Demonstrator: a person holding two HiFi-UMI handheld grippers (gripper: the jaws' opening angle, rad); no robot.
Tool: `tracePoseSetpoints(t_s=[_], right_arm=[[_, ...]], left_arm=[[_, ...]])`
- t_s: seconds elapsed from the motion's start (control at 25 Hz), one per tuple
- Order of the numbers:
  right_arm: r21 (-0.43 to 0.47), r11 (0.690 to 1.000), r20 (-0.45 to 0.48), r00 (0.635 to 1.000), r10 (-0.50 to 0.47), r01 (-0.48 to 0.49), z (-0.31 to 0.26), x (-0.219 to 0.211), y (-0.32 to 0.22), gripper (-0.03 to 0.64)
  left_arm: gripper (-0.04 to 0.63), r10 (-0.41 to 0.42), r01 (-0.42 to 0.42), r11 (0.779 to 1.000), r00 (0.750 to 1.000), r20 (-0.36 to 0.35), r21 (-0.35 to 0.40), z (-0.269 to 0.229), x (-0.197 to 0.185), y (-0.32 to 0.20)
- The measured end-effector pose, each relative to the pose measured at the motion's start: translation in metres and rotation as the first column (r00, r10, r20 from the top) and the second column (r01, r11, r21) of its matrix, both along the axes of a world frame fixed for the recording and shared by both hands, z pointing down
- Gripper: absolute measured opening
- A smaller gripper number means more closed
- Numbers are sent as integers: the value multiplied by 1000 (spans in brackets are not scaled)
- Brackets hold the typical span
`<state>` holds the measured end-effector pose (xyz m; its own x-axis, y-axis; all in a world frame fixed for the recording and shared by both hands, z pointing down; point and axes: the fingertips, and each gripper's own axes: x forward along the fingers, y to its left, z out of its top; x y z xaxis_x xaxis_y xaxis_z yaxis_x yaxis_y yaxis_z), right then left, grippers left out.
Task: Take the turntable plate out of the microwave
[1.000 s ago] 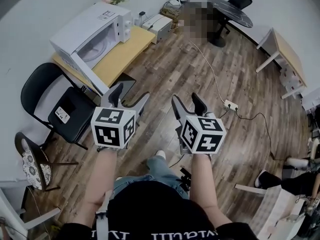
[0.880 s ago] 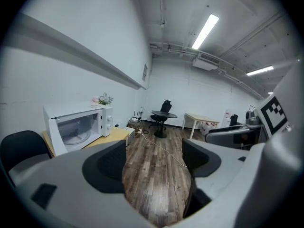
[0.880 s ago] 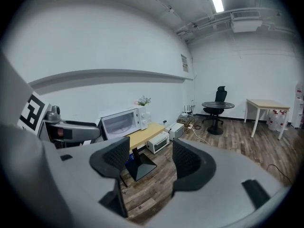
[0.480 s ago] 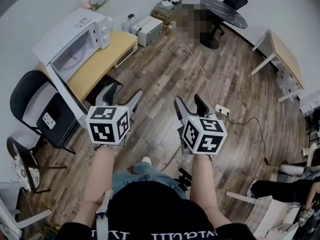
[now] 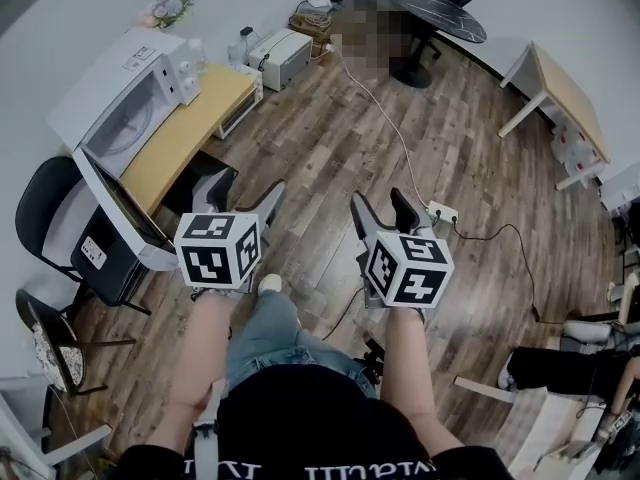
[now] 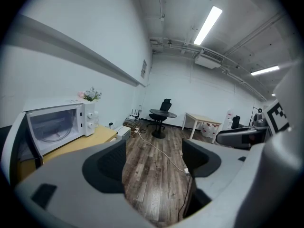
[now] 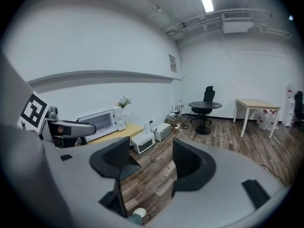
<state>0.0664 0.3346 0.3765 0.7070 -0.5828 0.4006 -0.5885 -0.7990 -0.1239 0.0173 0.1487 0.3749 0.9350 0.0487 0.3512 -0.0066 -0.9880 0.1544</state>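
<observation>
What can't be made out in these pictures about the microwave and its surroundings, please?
- Turntable plate: inside the microwave, too small and pale in the head view.
- Microwave's lower left: right gripper view, behind the left gripper.
- Spot beside the round table: head view, blurred over.

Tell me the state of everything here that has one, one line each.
microwave: door swung open.
turntable plate: inside the microwave, as far as shows.
left gripper: jaws apart, nothing between them.
right gripper: jaws apart, nothing between them.
</observation>
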Motion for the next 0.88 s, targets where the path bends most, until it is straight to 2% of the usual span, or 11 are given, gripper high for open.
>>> tracePoseSetpoints(t_s=[0.48,0.88], right_arm=[[1,1000,7,1000,-31,31,7,46,-14,291],[-21,994,-8,994,-110,110,1,128,-60,291]], left_arm=[[373,11,-11,1000,1000,3,-4,6,54,-3],[371,-90,90,995,996,4,-43,14,114,-50]])
